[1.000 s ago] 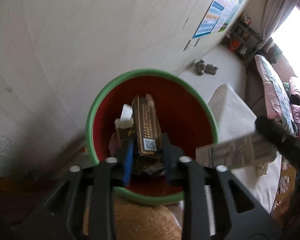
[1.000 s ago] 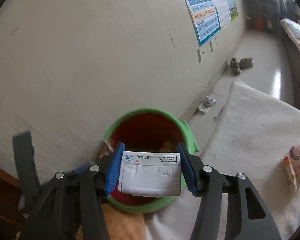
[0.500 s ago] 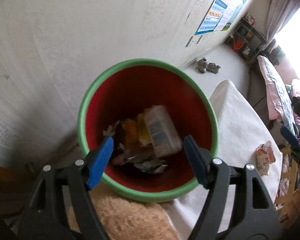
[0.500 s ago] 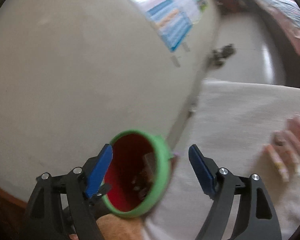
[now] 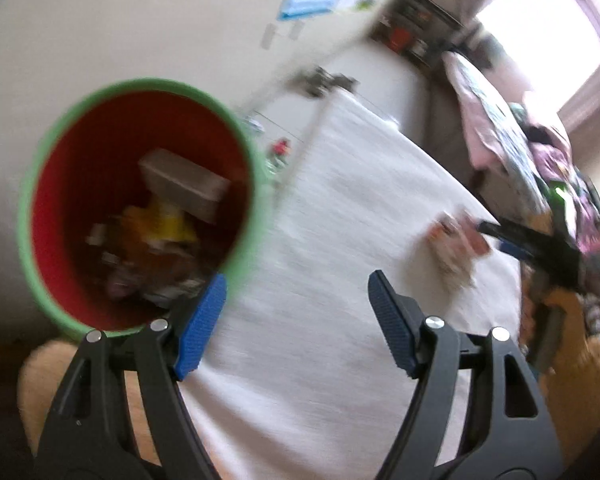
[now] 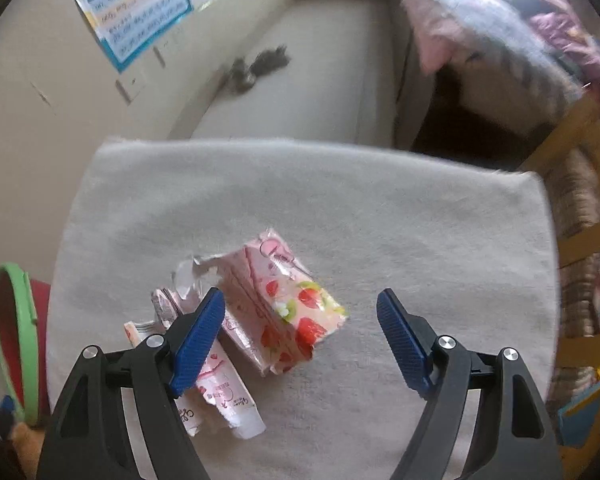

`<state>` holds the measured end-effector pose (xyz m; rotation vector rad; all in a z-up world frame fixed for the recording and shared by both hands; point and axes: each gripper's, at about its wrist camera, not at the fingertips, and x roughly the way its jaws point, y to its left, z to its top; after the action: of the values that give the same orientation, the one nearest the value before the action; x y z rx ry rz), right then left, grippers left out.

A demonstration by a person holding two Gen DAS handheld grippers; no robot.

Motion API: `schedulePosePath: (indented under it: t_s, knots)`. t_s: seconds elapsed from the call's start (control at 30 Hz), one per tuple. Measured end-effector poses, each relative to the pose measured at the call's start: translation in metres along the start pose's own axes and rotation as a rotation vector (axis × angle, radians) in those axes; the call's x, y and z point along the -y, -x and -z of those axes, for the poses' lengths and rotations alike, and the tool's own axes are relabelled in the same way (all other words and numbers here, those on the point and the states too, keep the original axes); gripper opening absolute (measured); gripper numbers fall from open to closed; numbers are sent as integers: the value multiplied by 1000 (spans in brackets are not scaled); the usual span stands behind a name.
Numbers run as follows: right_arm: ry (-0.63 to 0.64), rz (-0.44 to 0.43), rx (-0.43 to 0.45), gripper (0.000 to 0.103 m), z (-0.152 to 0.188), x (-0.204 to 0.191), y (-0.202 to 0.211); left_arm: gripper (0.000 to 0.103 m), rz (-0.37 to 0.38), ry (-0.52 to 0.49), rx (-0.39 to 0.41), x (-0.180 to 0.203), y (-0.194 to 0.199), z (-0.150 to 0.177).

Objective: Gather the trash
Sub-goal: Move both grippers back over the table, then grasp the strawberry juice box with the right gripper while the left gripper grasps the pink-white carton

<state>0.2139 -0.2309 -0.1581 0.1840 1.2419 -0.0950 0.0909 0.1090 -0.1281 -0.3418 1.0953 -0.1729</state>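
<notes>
Torn pink strawberry-print wrapper (image 6: 288, 304) lies crumpled on grey cloth tabletop (image 6: 380, 220); right tongs (image 6: 300, 336) spread above it, left tongs (image 5: 296, 320) spread, empty, beside green-rimmed red bin (image 5: 40, 184).

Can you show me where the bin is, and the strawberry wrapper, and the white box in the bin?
bin (image 5: 30, 216), left wrist view, on its green rim.
strawberry wrapper (image 6: 288, 300), right wrist view, on its printed middle.
white box (image 5: 184, 182), left wrist view, on its top face.
</notes>
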Motion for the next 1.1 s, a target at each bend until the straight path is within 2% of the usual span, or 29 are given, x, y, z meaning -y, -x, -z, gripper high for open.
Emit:
schedulePosePath:
  t_s: [0.1,0.13,0.23,0.27,0.37,0.47,0.53,0.7,0.9,0.97,1.0,1.03,1.1]
  knots:
    - [39,8,-43,67,3,0,-15,70,42,-26,-47,28,-15,4]
    - [38,2,-37,56,7,2,-14,70,52,-46,-63,40,-21,5]
    - [-33,-80,-1,39,16,17,-5,70,70,-91,-85,67,-35,9]
    - [-49,-91,20,37,22,21,3,70,72,-102,-95,73,-40,9]
    - [-90,-93,117,37,49,41,36,70,86,-119,-118,97,-60,10]
    - [-128,-63,187,37,82,56,66,70,89,-131,-103,122,-78,1]
    - [-149,-49,220,37,98,64,77,70,79,-146,-88,140,-91,-4]
    - [-187,3,282,38,139,73,97,70,68,-151,-111,177,-123,-9]
    - [-188,-22,319,38,140,78,110,70,-33,-201,-206,203,-162,1]
    - [-193,-35,326,38,140,79,112,70,-43,-200,-196,202,-163,4]
    - [-196,-39,329,38,142,79,113,67,-49,-208,-187,203,-161,6]
    - [-197,-40,332,38,142,79,113,55,-49,-223,-186,204,-160,8]
    - [-197,-43,337,38,143,79,114,51,-51,-260,-178,207,-156,9]
